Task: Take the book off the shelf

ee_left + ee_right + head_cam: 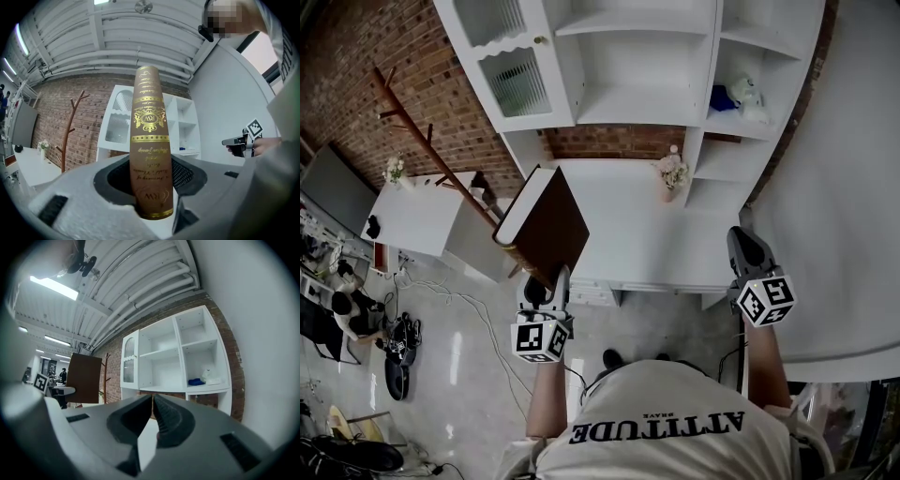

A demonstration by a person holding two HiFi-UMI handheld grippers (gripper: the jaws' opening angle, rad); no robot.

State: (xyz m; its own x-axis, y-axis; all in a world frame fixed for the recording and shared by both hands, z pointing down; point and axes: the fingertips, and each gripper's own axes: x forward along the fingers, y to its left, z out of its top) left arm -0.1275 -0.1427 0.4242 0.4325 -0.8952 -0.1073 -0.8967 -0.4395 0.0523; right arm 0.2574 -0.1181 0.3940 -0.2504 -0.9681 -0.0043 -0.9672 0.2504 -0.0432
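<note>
**Hazards**

- The left gripper [547, 279] is clamped on the lower end of the book [546, 220]. The book is clear of the shelf unit [705, 84] and is held in the air in front of the white desk [628, 234], tilted up and away from the jaws.
- Most of the book's length stands beyond the grip. A pivot or a slip between the pads is judged likely if the hand is swung or tipped quickly.
- The coat stand [422, 141] is further left. A wide sweep to that side could bring the raised end against it.
- A drop from here would land on the desk edge or the floor.
- The right gripper [741, 236] has its jaws together on nothing, well apart from the book. No support can be given from that side until it is opened.

**View differences**

- Left gripper view: the gold-lettered spine [150, 154] is seen between the jaws. This detail is not shown in the head view.
- Head view: the gap between book and shelves is shown.
- Right gripper view: the flat brown cover [84, 378] is seen side-on, and a blue item [197, 381] in a right compartment.
</note>
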